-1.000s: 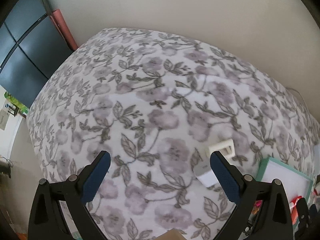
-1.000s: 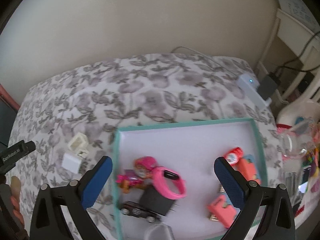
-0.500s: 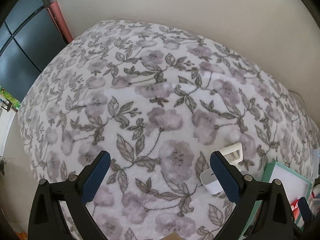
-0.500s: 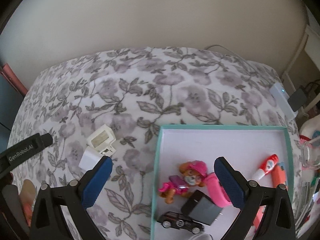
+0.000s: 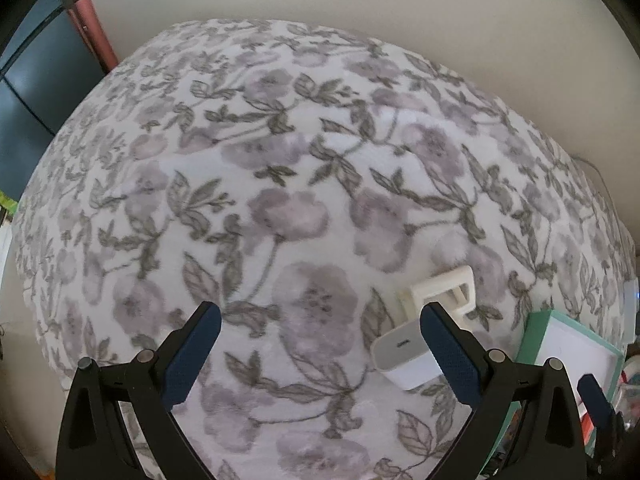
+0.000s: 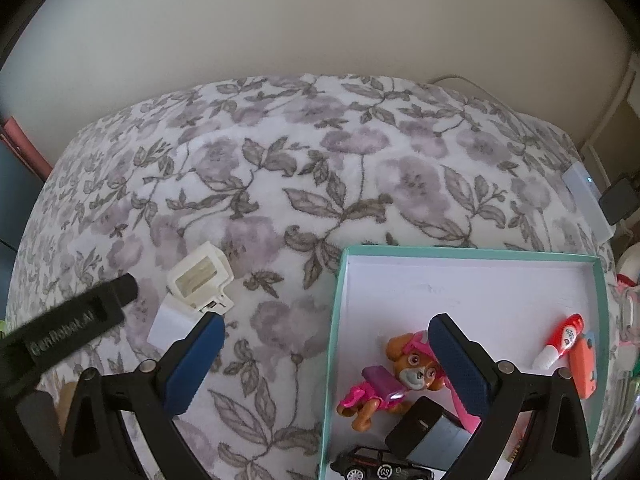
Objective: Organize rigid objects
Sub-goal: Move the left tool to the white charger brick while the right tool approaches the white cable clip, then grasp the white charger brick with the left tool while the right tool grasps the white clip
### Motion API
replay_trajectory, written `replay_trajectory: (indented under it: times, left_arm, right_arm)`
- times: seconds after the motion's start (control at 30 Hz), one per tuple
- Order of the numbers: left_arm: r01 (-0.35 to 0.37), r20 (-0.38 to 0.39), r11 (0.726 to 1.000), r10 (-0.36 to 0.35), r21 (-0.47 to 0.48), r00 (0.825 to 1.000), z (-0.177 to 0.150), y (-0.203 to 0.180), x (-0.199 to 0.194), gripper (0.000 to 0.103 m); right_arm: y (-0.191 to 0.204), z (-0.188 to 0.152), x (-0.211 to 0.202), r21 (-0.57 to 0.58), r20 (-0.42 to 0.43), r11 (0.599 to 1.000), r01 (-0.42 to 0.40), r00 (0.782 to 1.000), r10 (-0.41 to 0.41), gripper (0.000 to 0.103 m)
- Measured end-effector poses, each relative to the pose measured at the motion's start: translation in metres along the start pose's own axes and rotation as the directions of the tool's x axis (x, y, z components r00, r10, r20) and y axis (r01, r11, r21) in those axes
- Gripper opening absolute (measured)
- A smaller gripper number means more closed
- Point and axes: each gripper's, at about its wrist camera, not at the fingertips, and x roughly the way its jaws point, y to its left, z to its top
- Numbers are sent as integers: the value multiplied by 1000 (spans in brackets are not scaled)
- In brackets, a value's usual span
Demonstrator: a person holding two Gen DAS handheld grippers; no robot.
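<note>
- The left gripper (image 5: 320, 344) hangs low over the floral blanket (image 5: 280, 208) with its jaws spread wide and nothing between them; the right gripper (image 6: 326, 354) is equally wide and empty, straddling the near-left wall of the teal tray (image 6: 334, 320)
- Just off the left gripper's right finger (image 5: 444, 344) lies the white charger block (image 5: 400, 360), flat on the blanket; touching its far edge is a cream plastic frame piece (image 5: 444, 288)
- The likely step is picking up the charger block, so slide the left gripper to its right until the block sits midway between the fingers, then come down and close across its flat sides
- Take care not to catch the cream piece in the same closure; the soft blanket may let the block tilt or sink, so press gently
- Farther right, the tray already holds a toy pup (image 6: 396, 376), a black adapter (image 6: 424, 432), a toy car (image 6: 380, 468) and a red marker (image 6: 560, 340); its far half is bare, a good spot for the drop
</note>
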Motion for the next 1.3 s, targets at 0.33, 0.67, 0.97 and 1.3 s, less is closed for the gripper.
replay_trajectory:
  times: [0.33, 0.67, 0.97, 1.3]
  left_arm:
    - [47, -76, 999, -48, -25, 996, -3, -14, 20, 100]
    - [111, -130, 993, -115, -35, 985, -5, -25, 35, 74]
    - [144, -161, 989, -148, -39, 976, -10, -24, 38, 28]
    - [158, -194, 980, -178, -117, 965, -8, 12, 44, 11]
  right_arm:
    - [-5, 7, 13, -2, 1, 1000, 19, 1000, -19, 103]
    - [-14, 4, 20, -8, -19, 999, 54, 998, -54, 103]
    - [-15, 3, 22, 2, -19, 998, 60, 998, -60, 103]
    - [9, 4, 23, -28, 8, 1000, -4, 1000, 4, 103]
